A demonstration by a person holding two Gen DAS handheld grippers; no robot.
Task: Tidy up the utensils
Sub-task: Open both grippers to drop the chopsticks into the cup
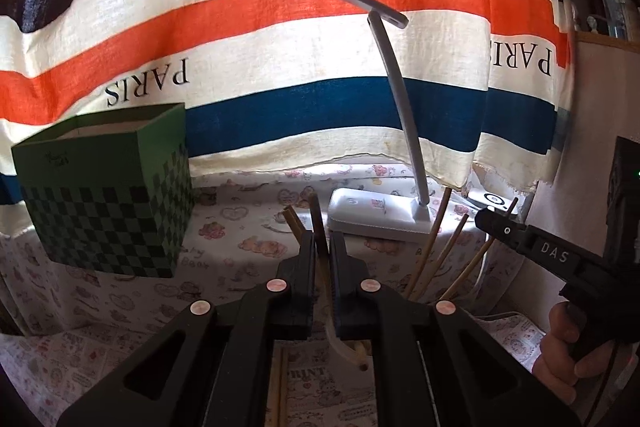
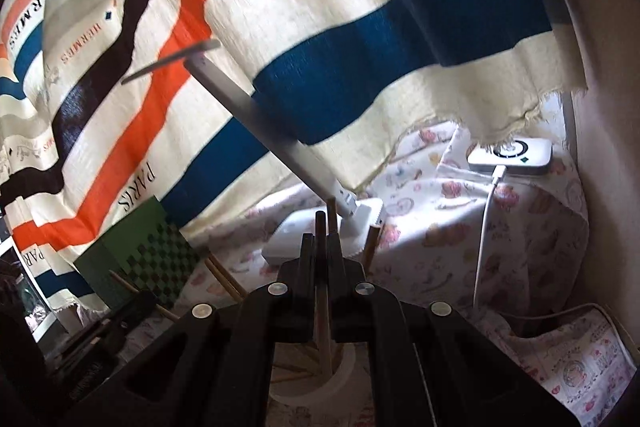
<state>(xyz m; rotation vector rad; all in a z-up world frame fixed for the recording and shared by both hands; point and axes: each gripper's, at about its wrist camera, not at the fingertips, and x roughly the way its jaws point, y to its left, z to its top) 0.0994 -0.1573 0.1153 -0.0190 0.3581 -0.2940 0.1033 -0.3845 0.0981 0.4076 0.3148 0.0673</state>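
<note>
Nearest in the left wrist view, the left gripper (image 1: 323,239) has its jaws drawn almost together on a dark brown chopstick (image 1: 318,223), whose tip stands up just past the fingertips. Below the jaws the rim of a pale holder (image 1: 344,349) shows, and more chopsticks (image 1: 434,247) lean out of it to the right. In the right wrist view the right gripper (image 2: 321,241) is likewise pinched nearly shut on a dark chopstick (image 2: 321,227) that runs down between its fingers into the white cup-shaped holder (image 2: 340,379), where other light wooden sticks fan out. The right gripper also shows at the right edge of the left view, with a hand (image 1: 560,355) on its grip. Both grippers hang over a desk (image 1: 224,227) covered in a cloth with small pink prints. Farther back, a green checked box (image 1: 108,195) stands open-topped to the left, a white desk lamp (image 1: 380,215) sits just behind the chopsticks, and a small white device (image 2: 512,155) with a cable lies to the right. A striped curtain (image 1: 280,27) printed PARIS hangs behind everything.
</note>
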